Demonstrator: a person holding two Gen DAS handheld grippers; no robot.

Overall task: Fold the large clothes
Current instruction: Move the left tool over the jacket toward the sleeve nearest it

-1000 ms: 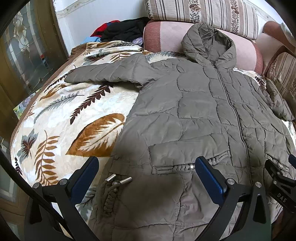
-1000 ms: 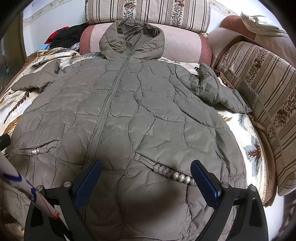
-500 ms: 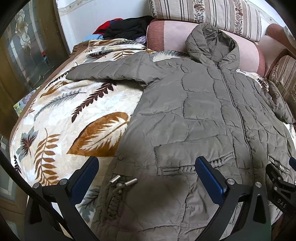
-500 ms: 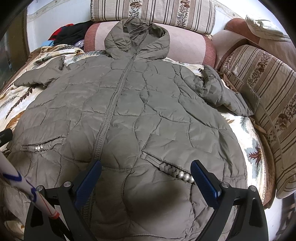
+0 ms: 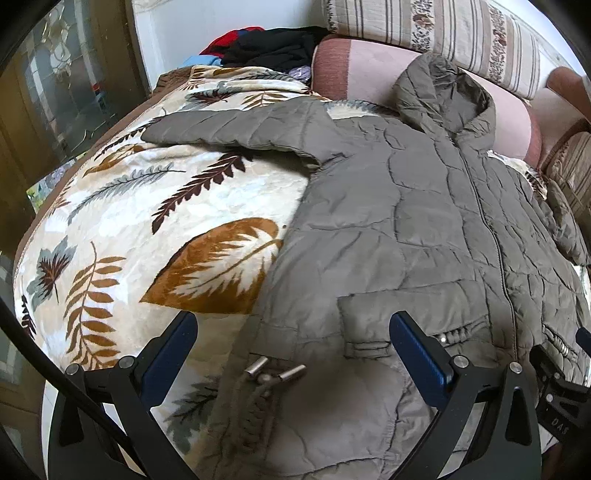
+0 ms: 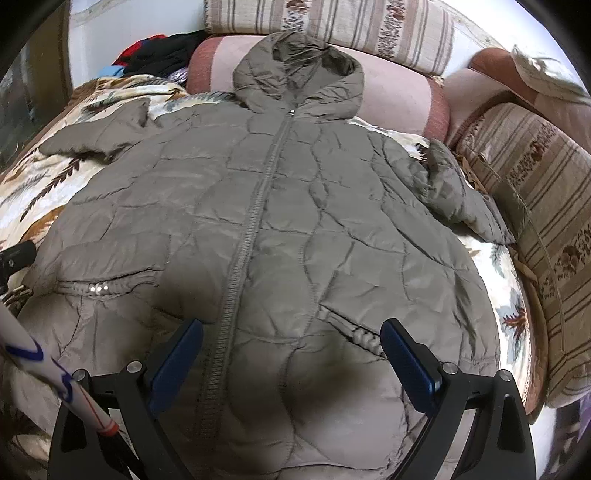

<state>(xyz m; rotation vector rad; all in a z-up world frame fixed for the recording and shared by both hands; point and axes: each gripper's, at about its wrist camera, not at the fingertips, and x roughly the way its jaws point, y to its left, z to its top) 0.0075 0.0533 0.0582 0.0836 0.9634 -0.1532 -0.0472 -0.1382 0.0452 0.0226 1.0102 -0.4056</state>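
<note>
The left tool is seen with its blue-padded jaws spread wide and nothing held between them; it hangs over the lower left edge of the olive-grey quilted hooded jacket. Between the jaws, silver metal drawstring ends are seen lying on the jacket's hem area, close beside the cream fleece blanket printed with brown and grey leaves.

The right tool is likewise found wide open and empty, positioned above the jacket's lower front, with the closed centre zip running up just left of its midline. A white rod with blue markings and an orange tip crosses the lower left corner of the right wrist view.

The jacket is laid flat, front up, on the blanket. Two slanted pockets are noted, the one on the picture's left bearing small silver studs. One sleeve is extended outward across the blanket; the other sleeve is bunched against a beige striped floral cushion. The hood rests on a pink bolster cushion, behind which a second striped cushion is seen. A pile of dark, red and blue clothes lies at the far left corner, near a white wall.
</note>
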